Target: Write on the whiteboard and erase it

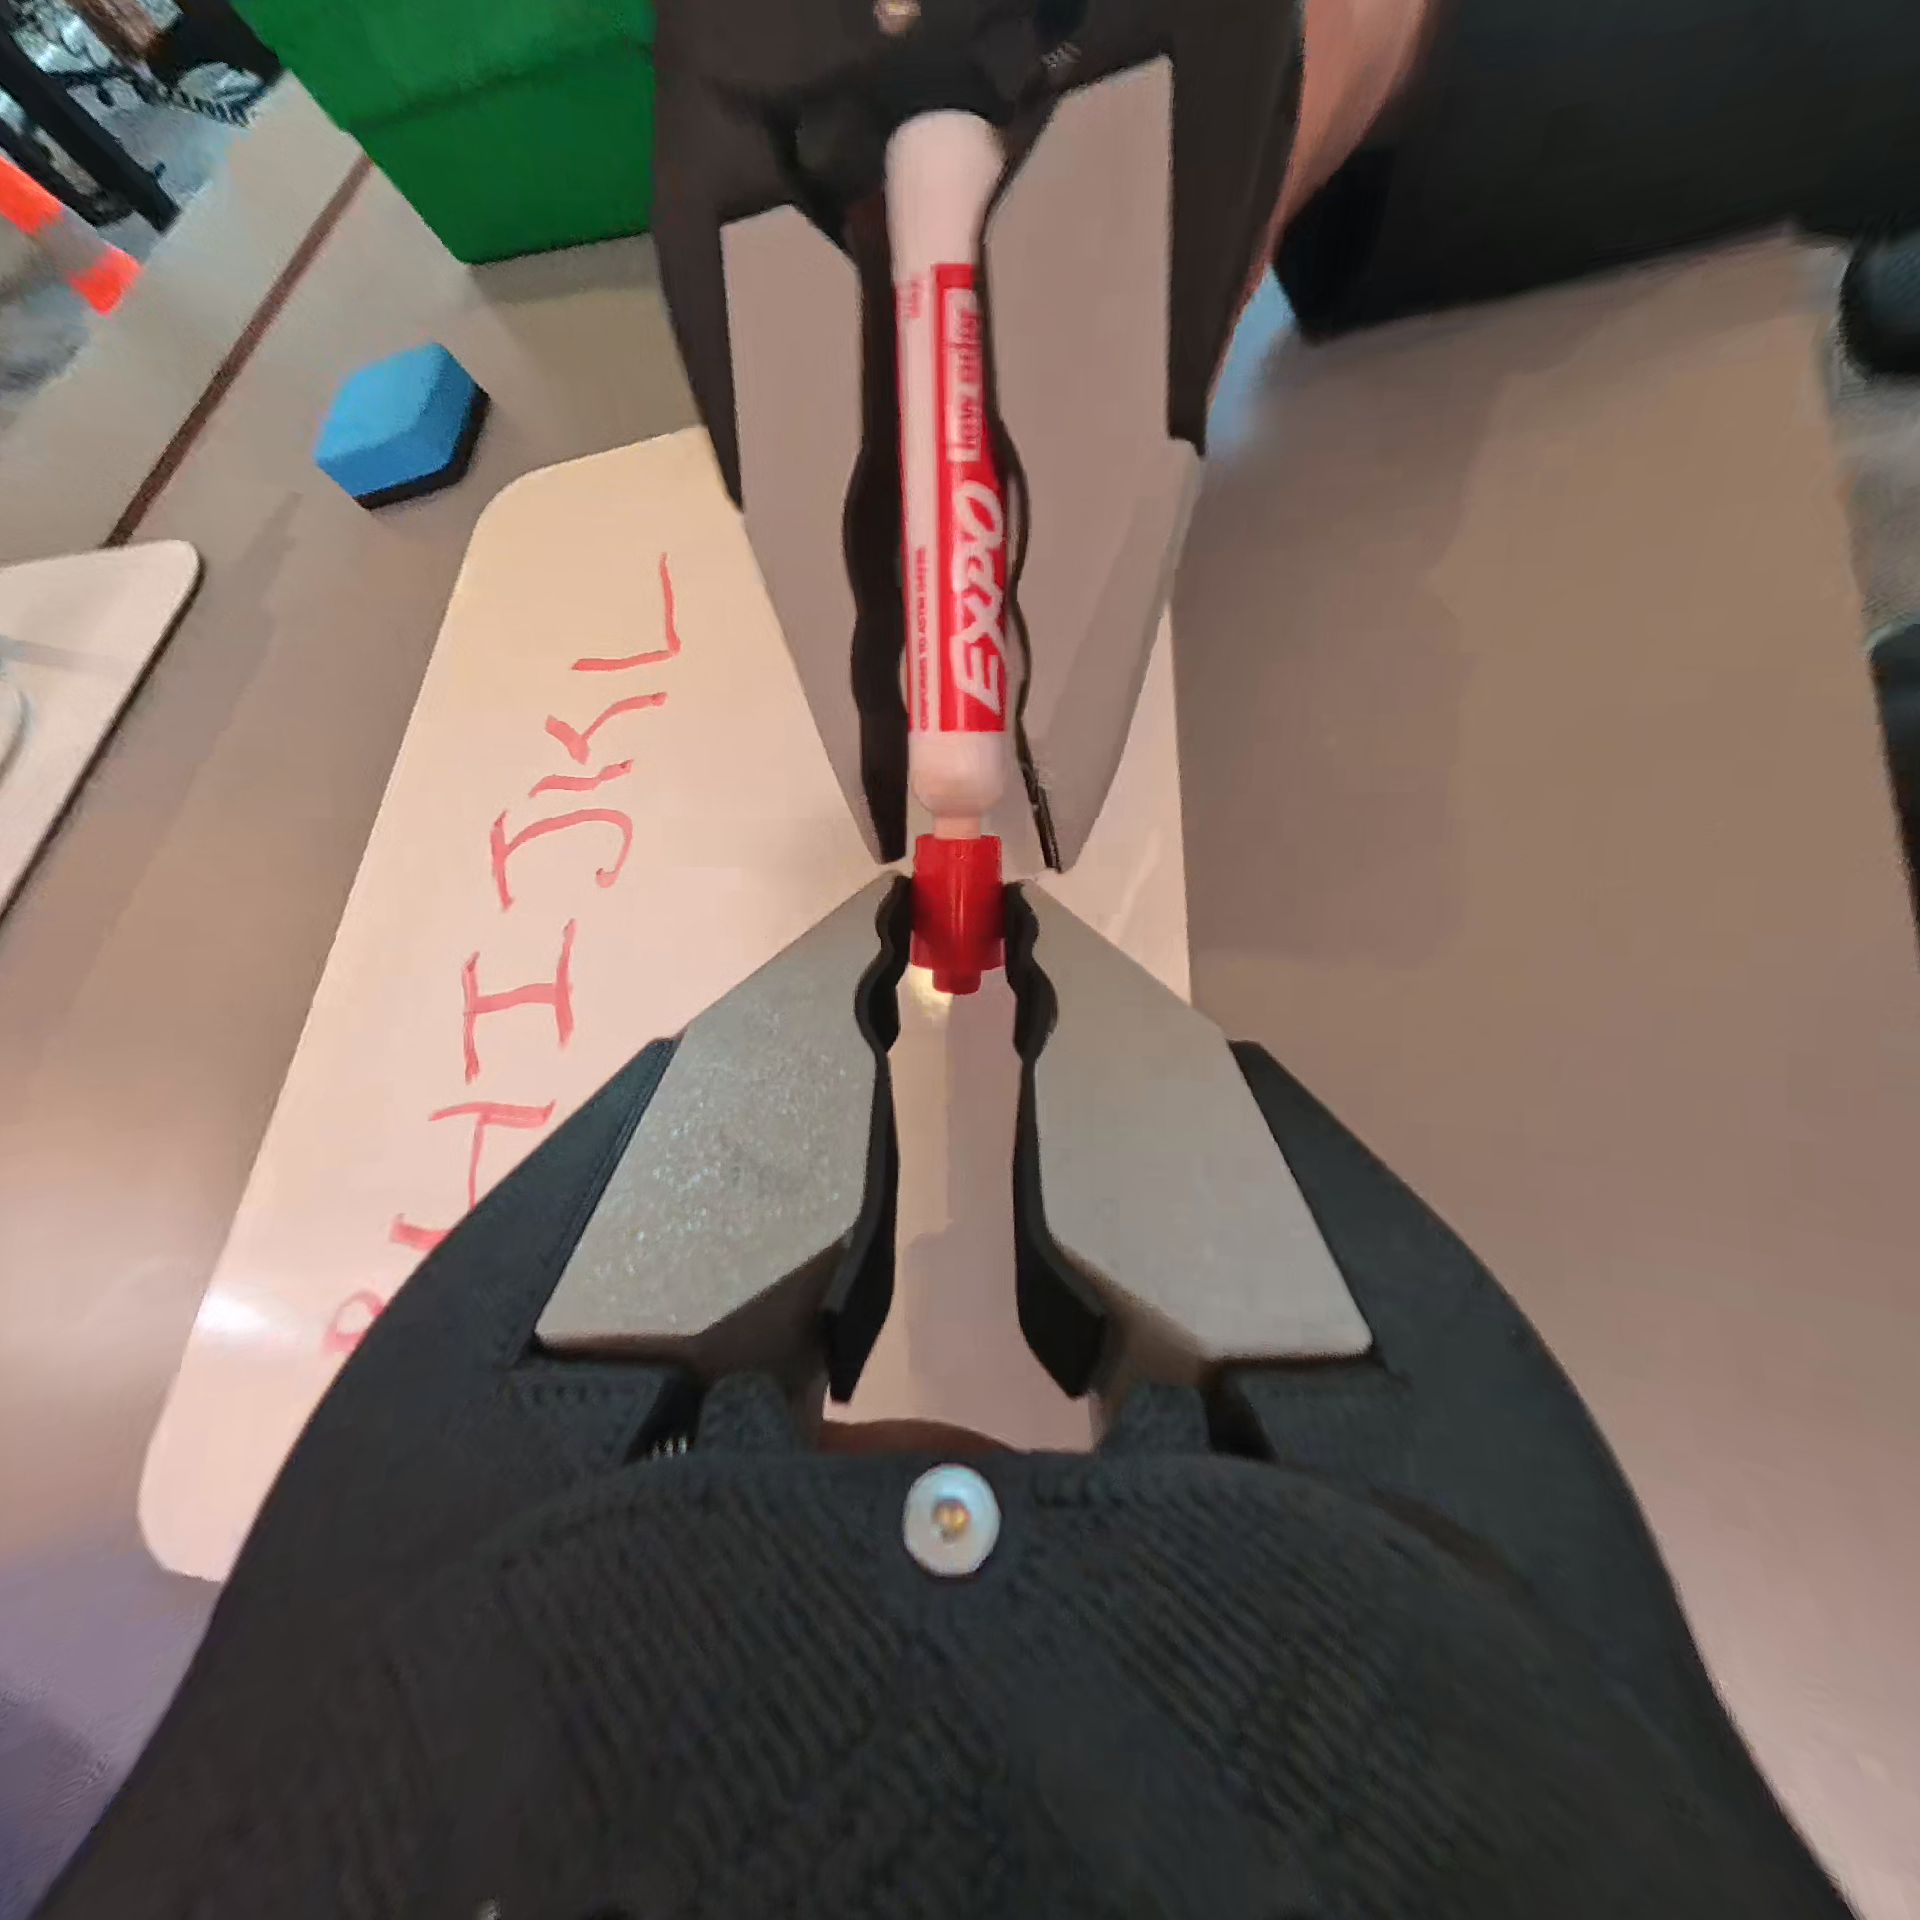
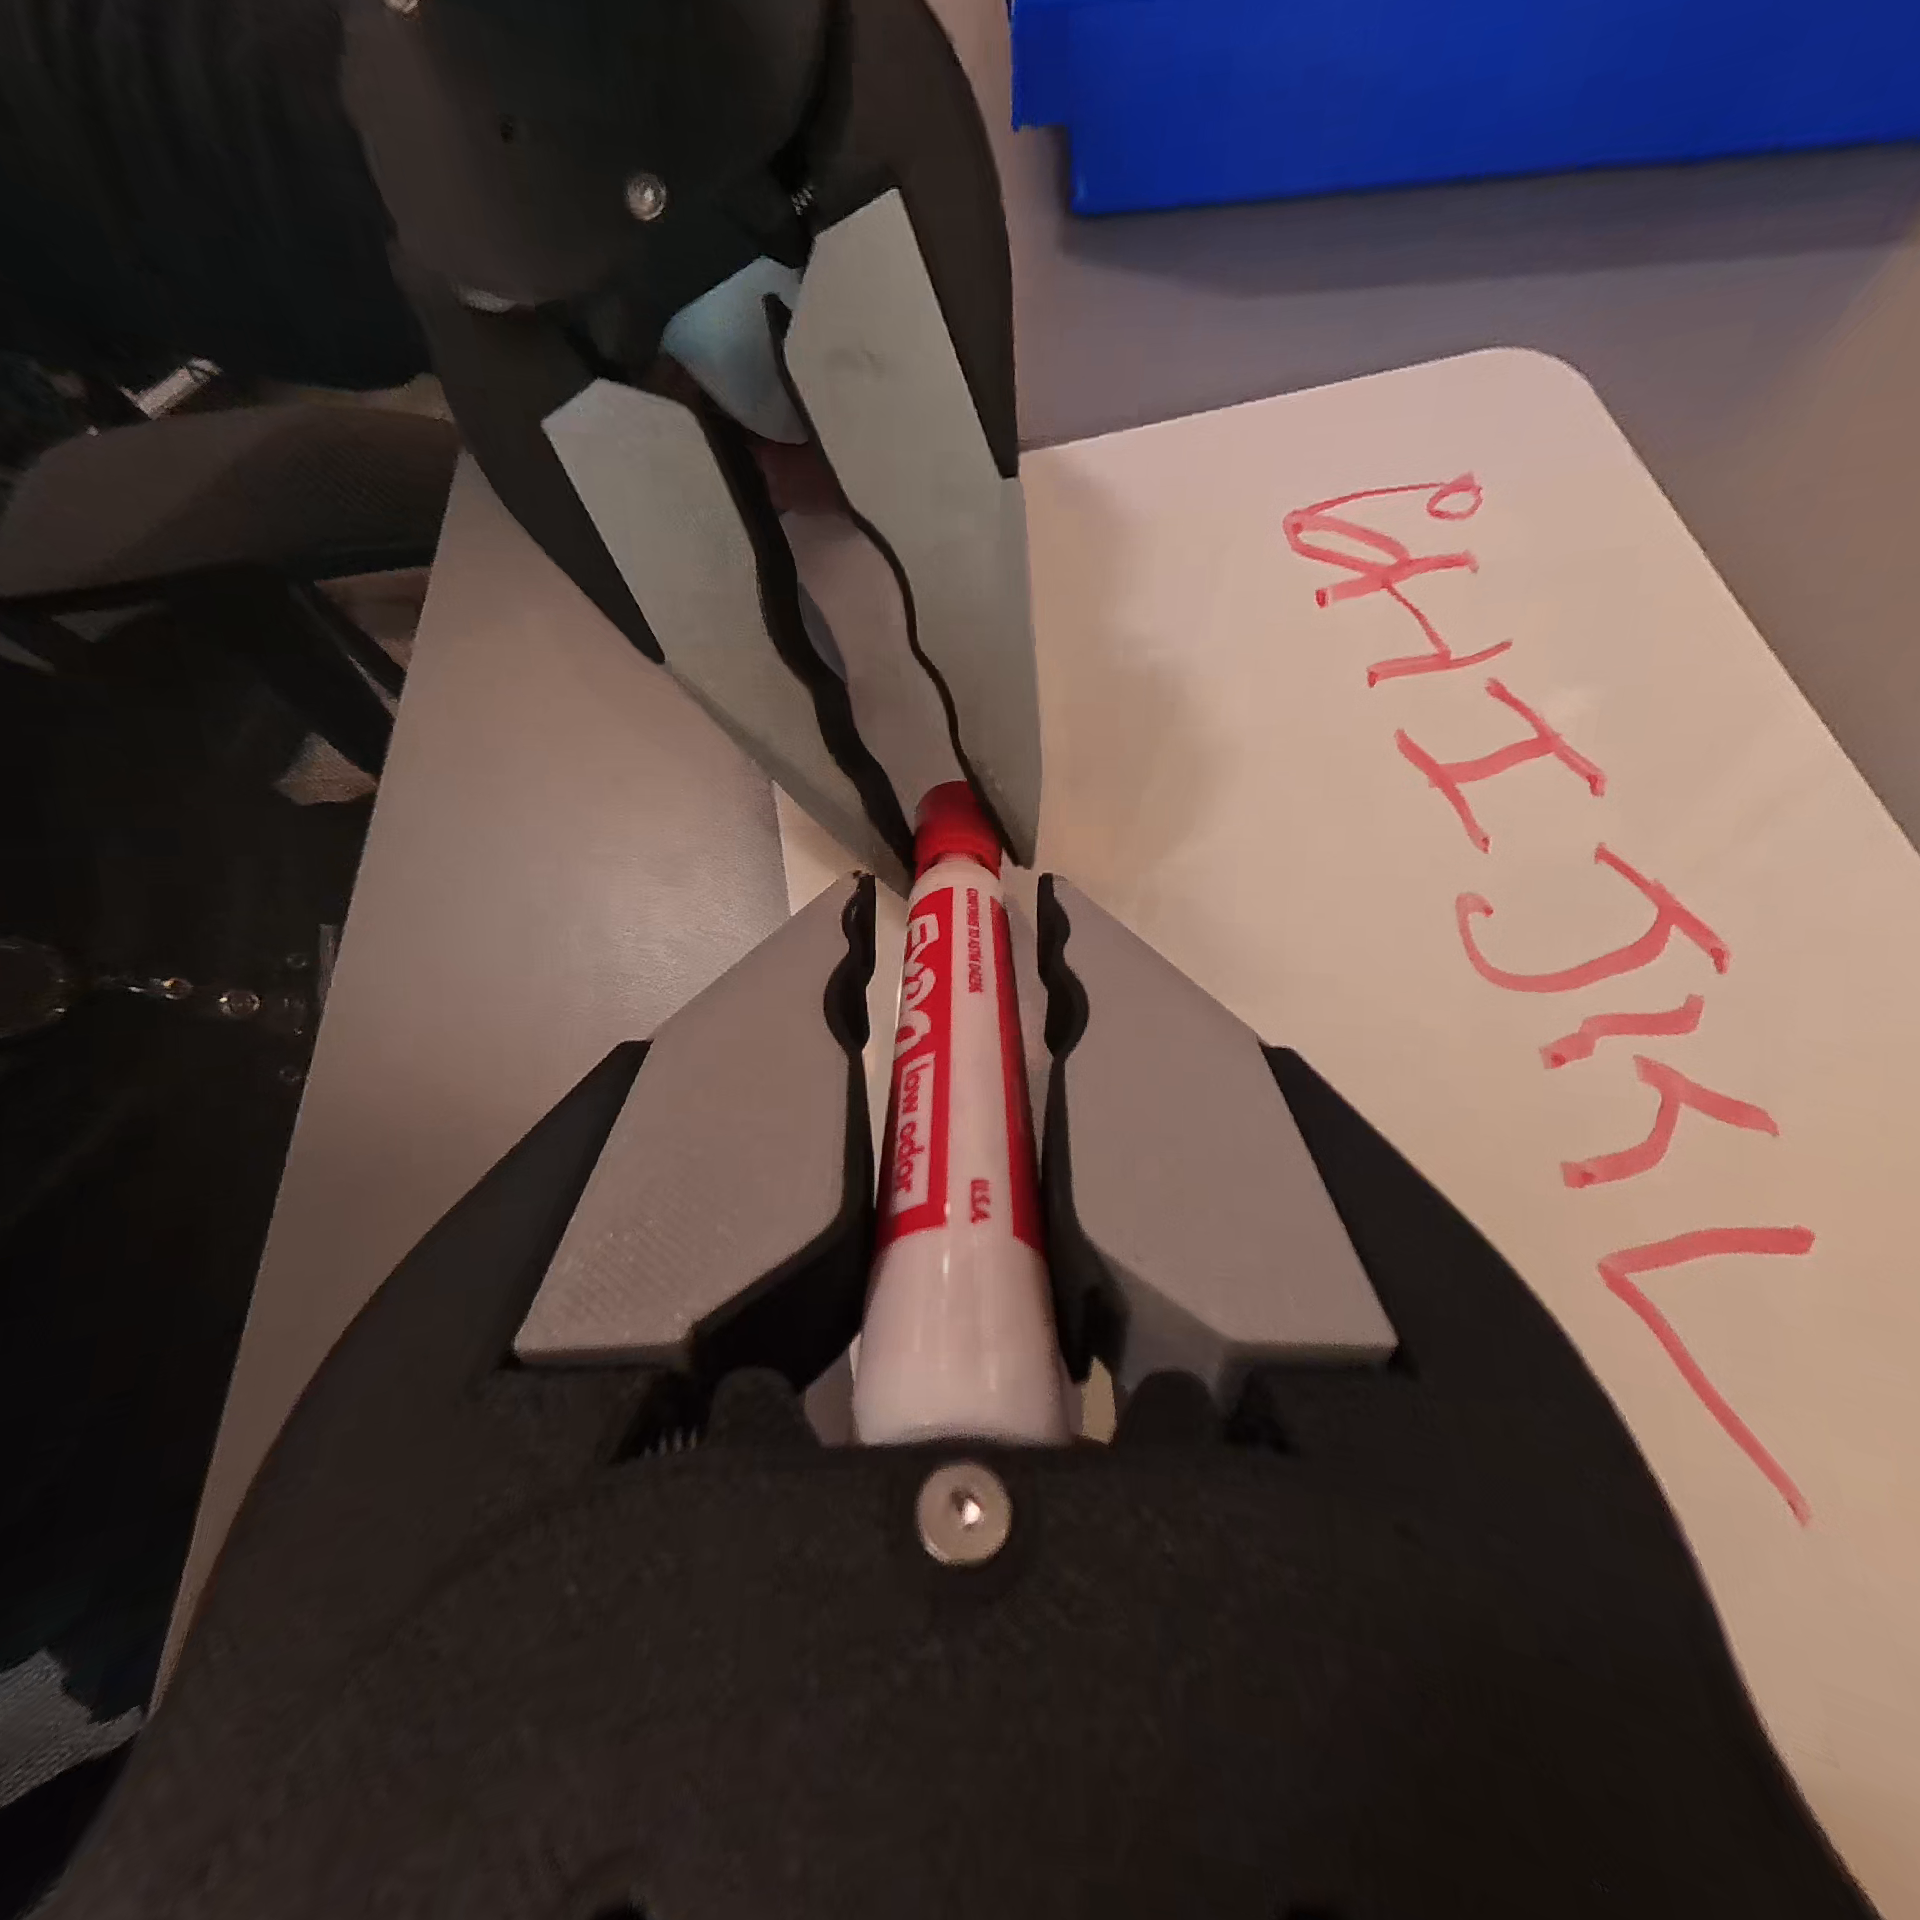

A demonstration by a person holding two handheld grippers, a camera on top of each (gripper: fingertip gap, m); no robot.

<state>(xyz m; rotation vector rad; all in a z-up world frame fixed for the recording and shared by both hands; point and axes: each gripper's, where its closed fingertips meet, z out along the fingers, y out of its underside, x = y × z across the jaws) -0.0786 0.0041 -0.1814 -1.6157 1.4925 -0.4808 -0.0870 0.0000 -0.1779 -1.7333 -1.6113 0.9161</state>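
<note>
A red-and-white marker lies lengthwise between my right gripper's fingers; the right gripper is shut on its barrel. My left gripper faces it tip to tip and is shut on the red cap, which sits over the marker's tip with a short bit of neck showing. The marker and right gripper show opposite in the left wrist view, the left gripper and cap in the right wrist view. Both hover above the white whiteboard, which bears red letters. A blue eraser lies beyond the board's far left corner.
The grey table carries a green box at the back, a second white board at the left and a blue bin. An orange object lies far left. Dark chairs stand beside the table. My left and right fingertips are right by each other. From either gripper's tips it is about 30 cm to the blue eraser.
</note>
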